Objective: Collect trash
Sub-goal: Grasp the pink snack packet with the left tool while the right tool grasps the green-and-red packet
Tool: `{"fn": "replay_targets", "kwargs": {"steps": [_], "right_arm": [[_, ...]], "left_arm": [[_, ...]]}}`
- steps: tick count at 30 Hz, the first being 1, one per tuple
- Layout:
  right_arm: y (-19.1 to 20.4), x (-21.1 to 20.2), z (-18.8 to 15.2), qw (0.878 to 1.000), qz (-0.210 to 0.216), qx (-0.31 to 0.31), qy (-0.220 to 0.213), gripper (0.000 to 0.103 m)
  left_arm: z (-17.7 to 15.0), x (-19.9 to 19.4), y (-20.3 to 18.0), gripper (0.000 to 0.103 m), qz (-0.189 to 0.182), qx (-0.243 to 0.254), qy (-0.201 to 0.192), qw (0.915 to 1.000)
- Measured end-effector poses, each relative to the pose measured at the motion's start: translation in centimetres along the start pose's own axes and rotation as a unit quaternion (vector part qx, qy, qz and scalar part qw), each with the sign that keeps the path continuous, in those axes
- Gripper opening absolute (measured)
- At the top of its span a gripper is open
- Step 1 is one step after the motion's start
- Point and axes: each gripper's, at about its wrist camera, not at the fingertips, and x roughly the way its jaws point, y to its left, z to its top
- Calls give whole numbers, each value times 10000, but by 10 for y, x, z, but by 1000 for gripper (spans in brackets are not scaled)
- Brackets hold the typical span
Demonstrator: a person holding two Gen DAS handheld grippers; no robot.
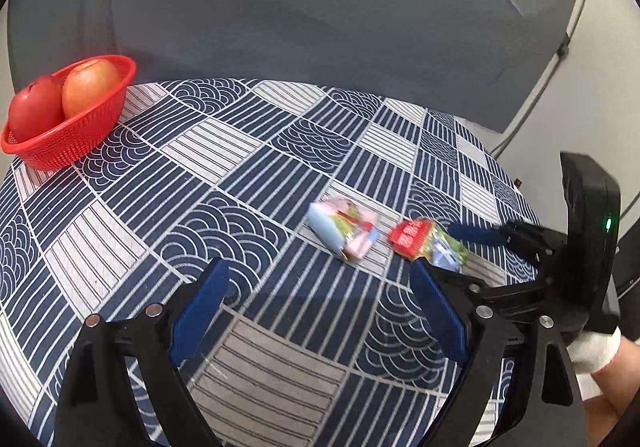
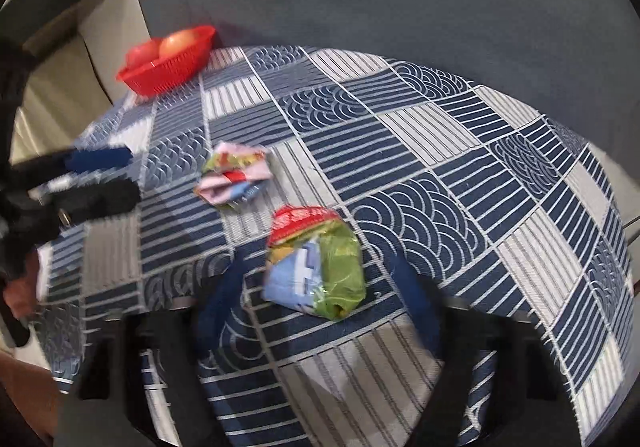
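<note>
Wrappers, one pink [image 2: 234, 177] at frame centre-left, one green [image 2: 316, 267] between the spread right gripper [image 2: 320, 311] fingers, look light and crinkly; pinch the crumpled middle.

The left gripper [image 1: 318, 279] hung over the patterned tablecloth [image 1: 256, 175] with its blue pads spread wide and nothing between them. Just beyond it lay a pink-and-blue wrapper [image 1: 344, 227], and beside that, on the side away from the red basket [image 1: 68, 127], a red-and-green wrapper [image 1: 428, 243]. The right gripper [image 1: 468, 253] reached around that wrapper, jaws apart. Two apples [image 1: 90, 85] sat in the basket.
</note>
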Motion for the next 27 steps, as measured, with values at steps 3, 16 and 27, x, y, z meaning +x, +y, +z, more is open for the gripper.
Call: {"fn": "replay_targets", "kwargs": {"steps": [3,16,27], "right_arm": [[-3,2,-1,10000,-63,-35,52,51],[-41,-31,-9,9985,54,527,-166,50],[-62,-52,-17,9961,129,811,-317,50]], "left_arm": [[4,5,5,89,25,-54,-6,10000],[17,48,-20,89,278,268,318,9987],[26,70,-32,85,605,353,375,9968]]}}
